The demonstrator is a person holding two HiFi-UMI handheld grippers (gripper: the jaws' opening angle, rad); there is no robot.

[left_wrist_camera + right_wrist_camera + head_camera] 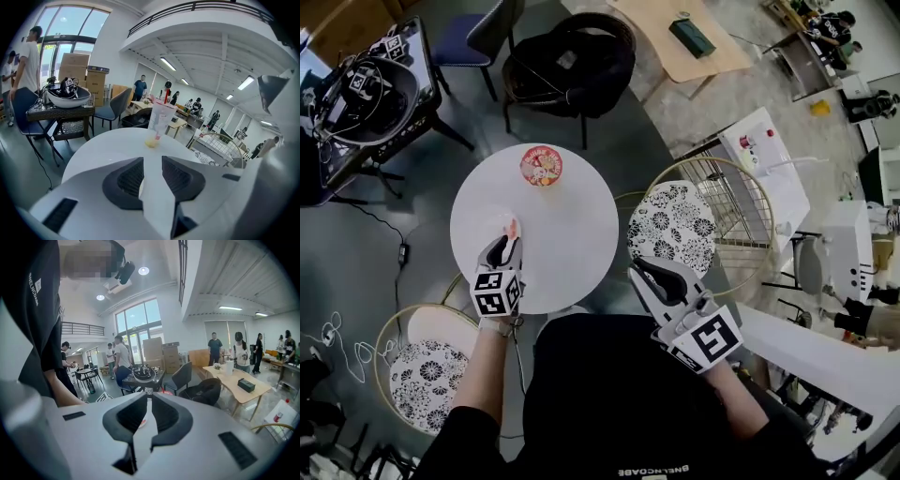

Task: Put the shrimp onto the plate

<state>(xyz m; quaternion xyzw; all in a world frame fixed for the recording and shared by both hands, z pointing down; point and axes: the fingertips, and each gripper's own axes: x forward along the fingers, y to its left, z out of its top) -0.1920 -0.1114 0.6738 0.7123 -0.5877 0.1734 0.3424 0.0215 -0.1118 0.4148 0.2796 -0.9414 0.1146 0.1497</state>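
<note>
Black fabric of the person's top [609,403] fills the bottom of the head view and hides both forearms past the elbows.

From it the right tool [642,270] reaches out beside the round white desk [572,234], off its right edge and above a black-and-white flower-patterned stool [675,220]. In the right gripper view this tool [149,397] has its jaws drawn close, with only a thin slit between the tips and nothing in it.

The left tool [504,246] hangs over the near left part of the desk. Its own view [152,161] shows the jaws standing apart with a clear gap and gripping nothing. A pale sliver low in that gap is too blurred to name.

The small pink shrimp [513,228] lies just beyond the left tool's tips, apart from the pads. It sits at the right edge of a flat white plate [490,223], which is so close in colour to the desk that its outline is hard to trace. The left gripper view does not show the shrimp at all, since the jaws cover that spot.

A round cup with a red-and-orange printed top [541,166] stands at the far side of the desk, well apart from the shrimp. In the left gripper view [159,119] it looks translucent.
</note>
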